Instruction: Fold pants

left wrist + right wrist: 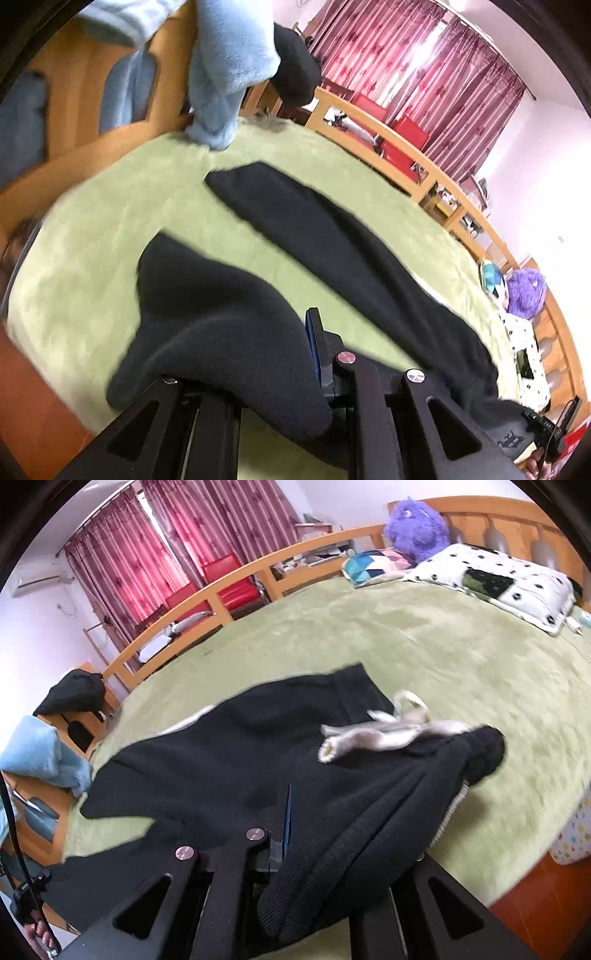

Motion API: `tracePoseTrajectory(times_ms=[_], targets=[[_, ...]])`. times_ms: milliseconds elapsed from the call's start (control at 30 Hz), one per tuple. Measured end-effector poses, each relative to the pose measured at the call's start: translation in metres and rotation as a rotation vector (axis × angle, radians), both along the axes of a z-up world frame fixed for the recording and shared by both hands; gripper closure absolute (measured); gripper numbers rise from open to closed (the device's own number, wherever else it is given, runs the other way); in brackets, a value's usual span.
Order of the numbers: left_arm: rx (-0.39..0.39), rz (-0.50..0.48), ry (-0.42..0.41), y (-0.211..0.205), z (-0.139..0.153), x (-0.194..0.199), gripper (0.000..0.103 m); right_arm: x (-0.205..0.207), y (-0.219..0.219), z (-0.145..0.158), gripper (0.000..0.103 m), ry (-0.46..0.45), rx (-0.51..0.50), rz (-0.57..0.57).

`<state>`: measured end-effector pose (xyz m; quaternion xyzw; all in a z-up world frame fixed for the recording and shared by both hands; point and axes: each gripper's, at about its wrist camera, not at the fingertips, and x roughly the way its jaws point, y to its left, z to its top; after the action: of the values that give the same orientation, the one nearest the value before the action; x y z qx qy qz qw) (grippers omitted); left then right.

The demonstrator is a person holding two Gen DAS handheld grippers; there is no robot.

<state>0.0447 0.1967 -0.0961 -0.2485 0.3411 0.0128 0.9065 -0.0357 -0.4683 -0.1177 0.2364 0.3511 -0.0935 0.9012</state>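
Black pants (332, 236) on the green bedspread (92, 229) are pinched between both grippers' fingers (314, 339).

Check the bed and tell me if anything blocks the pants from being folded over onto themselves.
Nothing visible does. Both grippers, left and right, already have cloth of the black pants between their jaws. The green blanket around them is bare; the spotted pillow lies well away. Only the pants' own grey drawstring lies on top.

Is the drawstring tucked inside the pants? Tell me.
No. The drawstring lies loose on top of the black pants.
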Motion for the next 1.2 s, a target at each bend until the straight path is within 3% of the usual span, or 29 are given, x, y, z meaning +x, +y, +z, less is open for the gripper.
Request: tracePoseTrajectory(times_ms=[233,500,667,767,800,867,900,933,967,1033,1067,1133,1200], targets=[[0.081,0.006,-0.036,-0.021,0.035,0.087,0.089,0.091,0.004,0.028,0.095,-0.007,-0.012,0.005],[0.136,0.042,-0.058,-0.038,0.045,0.188,0.089,0.196,-0.003,0.034,0.095,0.013,-0.026,0.01],[0.173,0.04,-0.049,-0.066,0.033,0.255,0.089,0.25,-0.022,0.019,0.095,0.006,-0.026,-0.02],[0.186,0.028,-0.022,-0.084,0.019,0.287,0.089,0.276,-0.035,-0.006,0.094,0.026,0.012,-0.074],[0.192,0.024,-0.004,-0.088,0.012,0.296,0.088,0.284,-0.037,-0.015,0.089,0.043,0.027,-0.083],[0.215,0.008,0.051,-0.097,-0.005,0.312,0.078,0.302,-0.037,-0.041,0.074,0.109,0.045,-0.071],[0.225,-0.007,0.089,-0.1,-0.013,0.318,0.065,0.306,-0.037,-0.049,0.065,0.135,0.043,-0.054],[0.235,-0.021,0.131,-0.104,-0.02,0.321,0.053,0.309,-0.034,-0.055,0.065,0.158,0.035,-0.037],[0.244,-0.027,0.153,-0.106,-0.023,0.32,0.047,0.309,-0.032,-0.058,0.065,0.182,0.026,-0.021],[0.258,-0.035,0.127,-0.107,-0.021,0.304,0.028,0.3,-0.029,-0.053,0.063,0.19,0.017,0.007],[0.254,-0.049,0.107,-0.105,-0.016,0.294,0.026,0.293,-0.027,-0.049,0.061,0.185,0.011,0.015],[0.245,-0.063,0.077,-0.1,-0.007,0.274,0.015,0.271,-0.021,-0.036,0.046,0.159,-0.025,0.039],[0.242,-0.054,0.054,-0.091,0.002,0.251,0.013,0.25,-0.014,-0.025,0.039,0.124,-0.054,0.059]])
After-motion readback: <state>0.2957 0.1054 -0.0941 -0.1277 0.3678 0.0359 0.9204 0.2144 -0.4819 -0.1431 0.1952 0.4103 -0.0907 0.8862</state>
